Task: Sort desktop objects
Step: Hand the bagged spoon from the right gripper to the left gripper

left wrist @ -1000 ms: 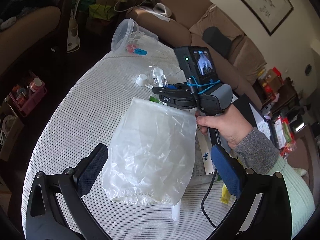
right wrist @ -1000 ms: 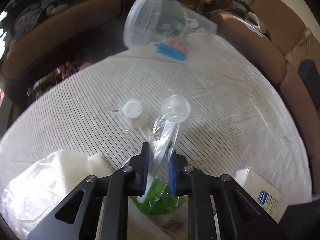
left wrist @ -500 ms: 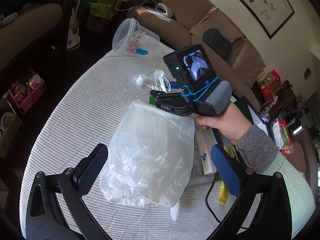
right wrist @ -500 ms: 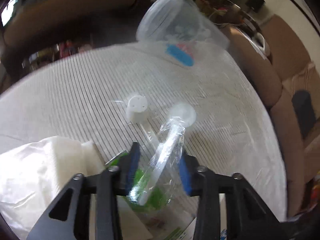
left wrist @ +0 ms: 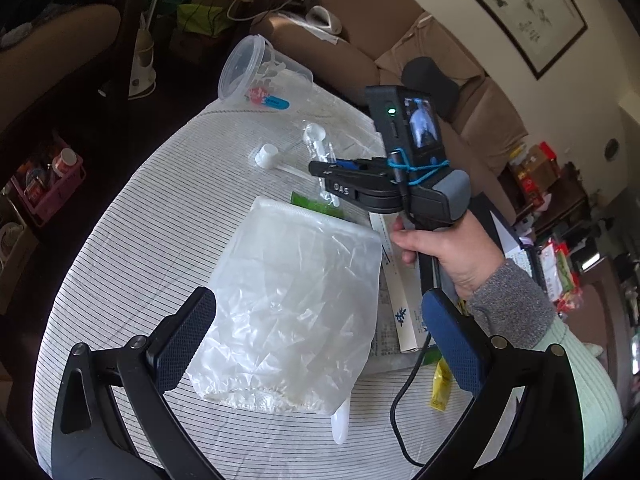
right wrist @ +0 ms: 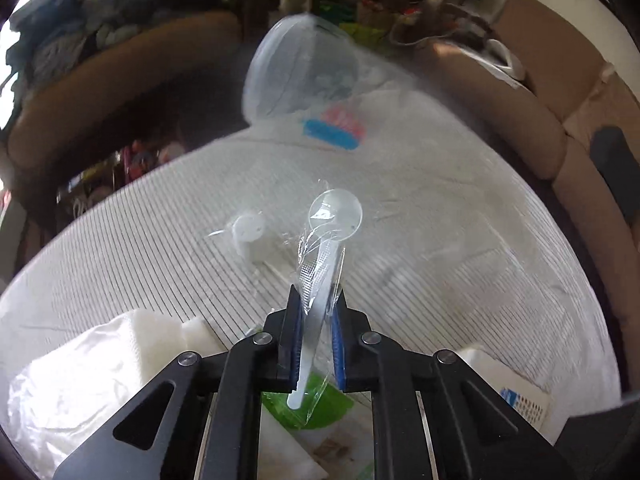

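My right gripper point(right wrist: 318, 312) is closing its jaws on a clear plastic spoon point(right wrist: 328, 248) in a clear wrapper, and the pads press on its handle. The spoon's bowl sticks out ahead of the fingertips, above the striped table point(right wrist: 440, 208). In the left wrist view a hand point(left wrist: 448, 248) holds that right gripper point(left wrist: 324, 168) above the table with the spoon point(left wrist: 318, 142) in it. My left gripper point(left wrist: 320, 336) stands open, its fingers either side of a crinkled white plastic bag point(left wrist: 296, 300) that lies on the table.
A clear tub point(left wrist: 256, 76) lies on its side at the far table edge. A small white cap point(left wrist: 267, 156) sits near the spoon. A green packet point(left wrist: 308, 202), a long white box point(left wrist: 400, 308) and a yellow sachet point(left wrist: 440, 388) lie right of the bag.
The right gripper's jaws opened around the wrapped spoon and shut on it again. The spoon now hangs a little higher over the table. The left gripper has stayed put.
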